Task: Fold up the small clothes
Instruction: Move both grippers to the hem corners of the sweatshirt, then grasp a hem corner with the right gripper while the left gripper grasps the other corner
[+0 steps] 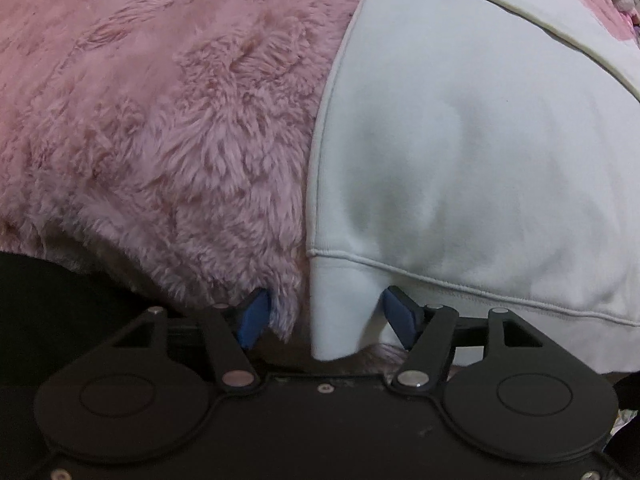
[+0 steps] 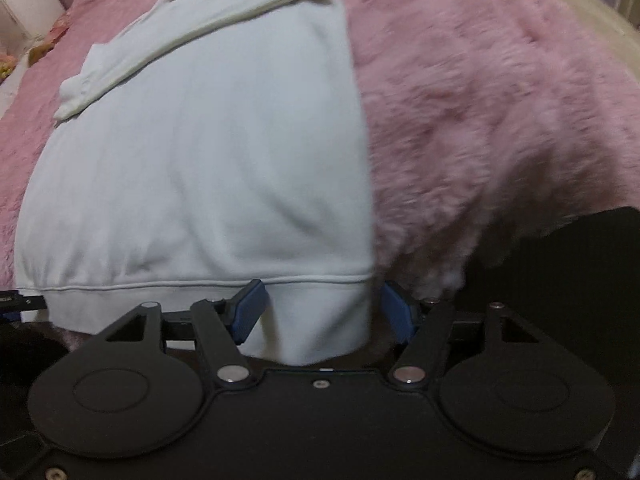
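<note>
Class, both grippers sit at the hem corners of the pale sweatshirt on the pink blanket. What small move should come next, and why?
Probably close both grippers on the hem. The left gripper and right gripper stand open, each straddling a bottom corner of the sweatshirt, which lies flat on the blanket, so neither holds it yet.

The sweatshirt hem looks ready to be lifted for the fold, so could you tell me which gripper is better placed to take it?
Right, marginally. The right gripper has the sweatshirt hem corner filling its open jaws. The left gripper straddles its corner off-centre, with pink blanket fur also between its jaws.
</note>
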`<state>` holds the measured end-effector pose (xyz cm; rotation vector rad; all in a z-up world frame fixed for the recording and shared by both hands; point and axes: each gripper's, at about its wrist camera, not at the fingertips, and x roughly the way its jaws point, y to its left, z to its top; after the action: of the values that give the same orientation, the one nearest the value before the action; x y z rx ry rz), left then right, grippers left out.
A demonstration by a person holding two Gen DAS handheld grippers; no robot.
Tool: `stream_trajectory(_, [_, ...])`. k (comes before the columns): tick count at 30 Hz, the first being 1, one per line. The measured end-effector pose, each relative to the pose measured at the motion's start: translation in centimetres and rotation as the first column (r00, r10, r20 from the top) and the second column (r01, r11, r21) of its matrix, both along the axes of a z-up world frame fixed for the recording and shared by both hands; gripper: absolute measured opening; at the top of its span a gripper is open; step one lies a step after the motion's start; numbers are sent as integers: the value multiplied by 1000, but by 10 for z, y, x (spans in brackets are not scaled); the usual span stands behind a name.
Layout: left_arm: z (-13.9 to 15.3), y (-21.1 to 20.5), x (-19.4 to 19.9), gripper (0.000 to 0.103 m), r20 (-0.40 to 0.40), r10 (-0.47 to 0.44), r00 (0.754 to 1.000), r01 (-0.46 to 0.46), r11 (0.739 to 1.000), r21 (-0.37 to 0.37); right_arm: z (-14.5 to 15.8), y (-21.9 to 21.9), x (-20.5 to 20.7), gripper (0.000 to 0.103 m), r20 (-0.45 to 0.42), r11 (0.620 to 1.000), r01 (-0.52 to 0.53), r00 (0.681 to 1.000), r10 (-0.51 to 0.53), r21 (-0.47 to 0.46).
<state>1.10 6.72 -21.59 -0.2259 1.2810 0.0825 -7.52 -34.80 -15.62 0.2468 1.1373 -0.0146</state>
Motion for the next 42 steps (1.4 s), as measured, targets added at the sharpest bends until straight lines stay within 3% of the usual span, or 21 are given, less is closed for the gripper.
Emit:
stream_trajectory(5, [-5,0,5,68,16,-6,1000,6,1000,16,-7,10,5,61,-10,1000,-20,1000,20,-19])
stream_trajectory(7, [-2,-9,1,63,38,-30,999,28,999,42,-3,12,4,56,-8,1000,-15,1000,15,-14])
stream_trajectory(9, [4,-19,-3,59,58,-67,996,63,996,69,-1,15,3,22,-17,999,-9,1000,9,-32])
stream_trajectory(12, [7,-27,-6,57,76,-95,993,86,990,110,0,13,2,8,-38,998,-1,999,-1,-56])
stream_trajectory(13, [9,-29,-7,43,86,-95,992,86,990,109,1,14,2,7,-35,998,-9,999,7,-57])
stream_trajectory(15, [17,-27,-11,4,118,-94,989,86,994,72,6,13,-3,6,-33,996,-43,999,41,-81])
stream_trajectory(22, [49,-32,-31,2,198,-118,973,91,986,140,33,10,-22,0,15,994,-46,999,47,-97])
stream_trajectory(29, [117,-22,-65,2,319,-120,940,58,979,198,87,17,-51,0,81,981,-101,990,116,-168])
stream_trajectory(35, [125,-40,-89,2,303,-135,944,54,964,261,111,24,-66,0,66,956,-170,980,190,-240])
stream_trajectory(39, [124,-46,-125,2,236,-137,962,74,964,257,113,29,-92,0,-17,939,-231,972,235,-255])
stream_trajectory(42, [130,-45,-147,2,225,-122,967,68,969,236,120,30,-119,0,-22,944,-232,972,233,-234])
